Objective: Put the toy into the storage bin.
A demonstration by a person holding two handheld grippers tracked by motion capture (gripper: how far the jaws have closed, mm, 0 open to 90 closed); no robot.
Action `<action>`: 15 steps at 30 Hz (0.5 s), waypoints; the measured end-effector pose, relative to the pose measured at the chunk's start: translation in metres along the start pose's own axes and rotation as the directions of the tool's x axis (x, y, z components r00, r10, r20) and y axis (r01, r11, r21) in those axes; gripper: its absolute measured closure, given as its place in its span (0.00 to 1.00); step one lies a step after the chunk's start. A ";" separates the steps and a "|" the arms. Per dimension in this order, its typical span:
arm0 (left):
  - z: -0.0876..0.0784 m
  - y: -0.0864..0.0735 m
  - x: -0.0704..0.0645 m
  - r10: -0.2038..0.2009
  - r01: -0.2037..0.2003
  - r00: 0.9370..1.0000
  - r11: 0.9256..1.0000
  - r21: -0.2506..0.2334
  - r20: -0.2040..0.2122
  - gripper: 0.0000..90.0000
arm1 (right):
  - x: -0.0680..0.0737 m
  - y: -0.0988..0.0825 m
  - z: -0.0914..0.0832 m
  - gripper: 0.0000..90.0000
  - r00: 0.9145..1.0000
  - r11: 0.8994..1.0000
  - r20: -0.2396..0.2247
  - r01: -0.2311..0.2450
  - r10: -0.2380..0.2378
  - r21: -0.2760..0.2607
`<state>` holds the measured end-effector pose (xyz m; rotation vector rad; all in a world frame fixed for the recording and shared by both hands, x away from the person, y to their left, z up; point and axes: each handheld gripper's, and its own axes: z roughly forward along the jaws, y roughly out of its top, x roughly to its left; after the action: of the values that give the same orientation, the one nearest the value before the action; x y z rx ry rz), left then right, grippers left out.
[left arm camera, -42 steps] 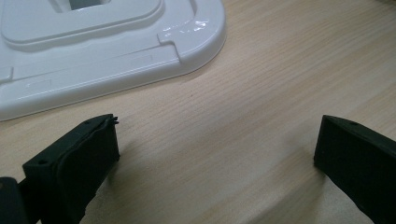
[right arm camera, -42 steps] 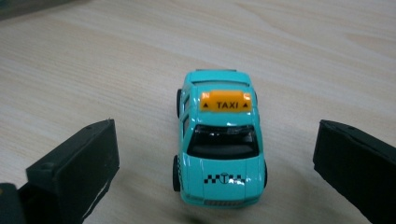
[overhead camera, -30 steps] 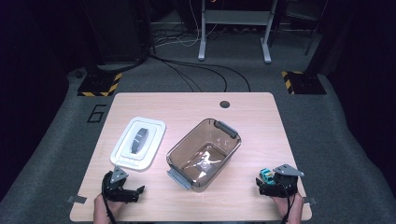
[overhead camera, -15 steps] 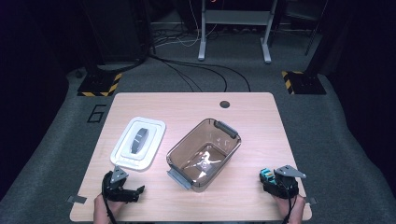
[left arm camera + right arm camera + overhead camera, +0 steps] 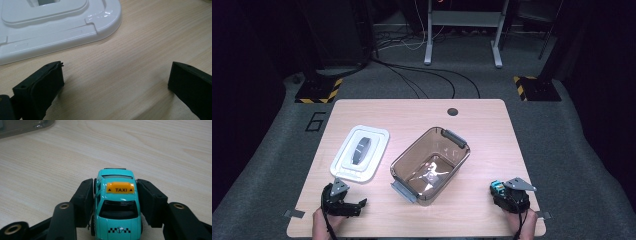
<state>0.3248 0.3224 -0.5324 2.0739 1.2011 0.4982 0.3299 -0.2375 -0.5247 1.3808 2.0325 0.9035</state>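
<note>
On the wooden table (image 5: 422, 112) I count one turquoise toy taxi (image 5: 116, 205), one clear brown storage box (image 5: 430, 164) with two grey latches, and one white lid (image 5: 360, 159) lying flat beside it, plus two grippers at the near edge. The right gripper (image 5: 501, 191) has just been closing its jaws, and they now press against both sides of the taxi, which stands on its wheels at the table's near right corner, well apart from the box. The left gripper (image 5: 357, 205) rests near the lid with jaws spread wide, bare wood between them.
</note>
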 end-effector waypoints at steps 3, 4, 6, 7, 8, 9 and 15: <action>0.000 0.000 0.000 0.001 -0.001 1.000 1.000 0.001 -0.001 0.00 | 0.000 0.000 0.000 0.55 1.000 1.000 0.001 -0.006 0.006 -0.001; 0.000 0.000 0.000 0.002 -0.002 1.000 1.000 0.001 -0.001 0.00 | 0.000 0.000 0.000 0.55 1.000 1.000 0.002 -0.004 0.004 -0.002; 0.000 0.000 0.000 0.002 -0.002 1.000 1.000 0.002 0.000 0.00 | 0.001 -0.001 -0.001 0.55 1.000 1.000 0.004 -0.003 0.003 -0.005; 0.000 0.000 0.000 0.001 -0.001 1.000 1.000 0.000 0.001 0.00 | 0.001 -0.001 -0.001 0.55 1.000 1.000 0.008 -0.002 0.002 -0.005; 0.000 0.000 0.000 0.001 -0.001 1.000 1.000 0.001 -0.001 0.00 | 0.001 -0.001 -0.001 0.56 1.000 1.000 0.012 0.000 0.000 -0.010; 0.000 0.000 0.000 0.001 -0.001 1.000 1.000 0.001 -0.001 0.00 | 0.002 -0.001 -0.002 0.56 1.000 1.000 0.017 -0.008 0.008 -0.017; 0.000 0.000 0.000 -0.004 0.004 1.000 1.000 -0.002 -0.002 0.00 | 0.001 0.002 -0.006 0.56 1.000 0.999 0.023 0.002 -0.001 -0.046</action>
<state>0.3250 0.3222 -0.5325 2.0695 1.2049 0.5003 0.3260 -0.2374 -0.5192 1.3596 1.9830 0.9233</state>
